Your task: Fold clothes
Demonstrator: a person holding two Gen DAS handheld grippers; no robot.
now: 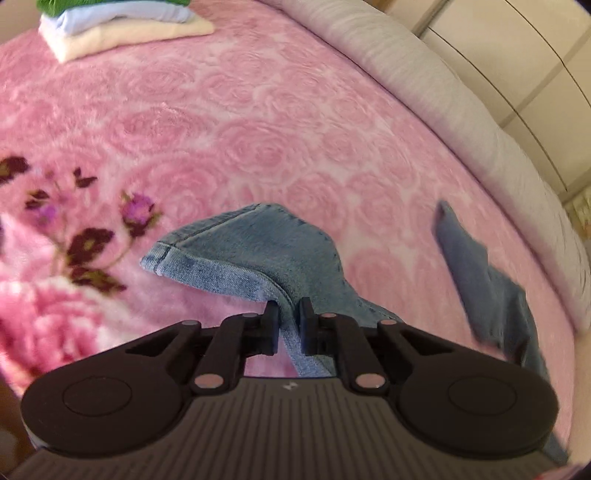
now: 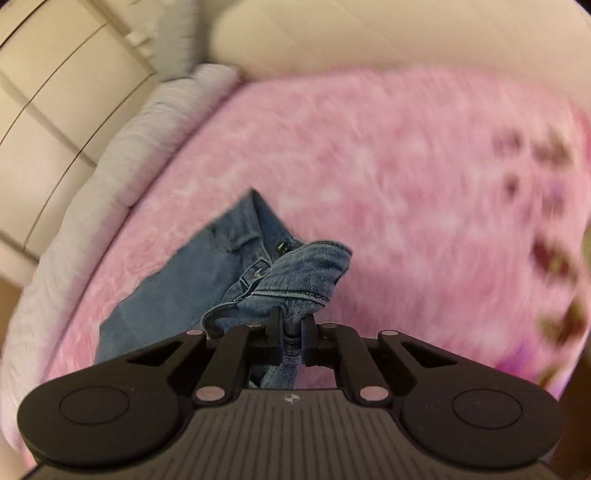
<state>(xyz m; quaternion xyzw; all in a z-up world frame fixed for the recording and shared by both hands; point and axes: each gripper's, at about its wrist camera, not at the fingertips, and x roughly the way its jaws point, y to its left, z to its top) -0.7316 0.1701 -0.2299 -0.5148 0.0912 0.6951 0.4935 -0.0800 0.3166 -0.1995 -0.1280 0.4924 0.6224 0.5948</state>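
the left gripper is clenched on a fold of the light blue denim jeans, its two black fingers pressed against the cloth from either side, and a hemmed leg end with a stitched seam lifts away from the fingertips over the pink fleece blanket with a rose pattern. to the right in this view another strip of the same denim hangs blurred above the blanket. the right gripper is likewise clamped on the jeans, here at the waistband end, where a belt loop and metal buttons show; the rest of the garment trails down and left onto the blanket. a stack of folded clothes in cream, pale blue and green sits on the far corner of the blanket, well apart from the jeans. a grey padded bed edge runs along the blanket's side, with cream panelled cabinets behind it.
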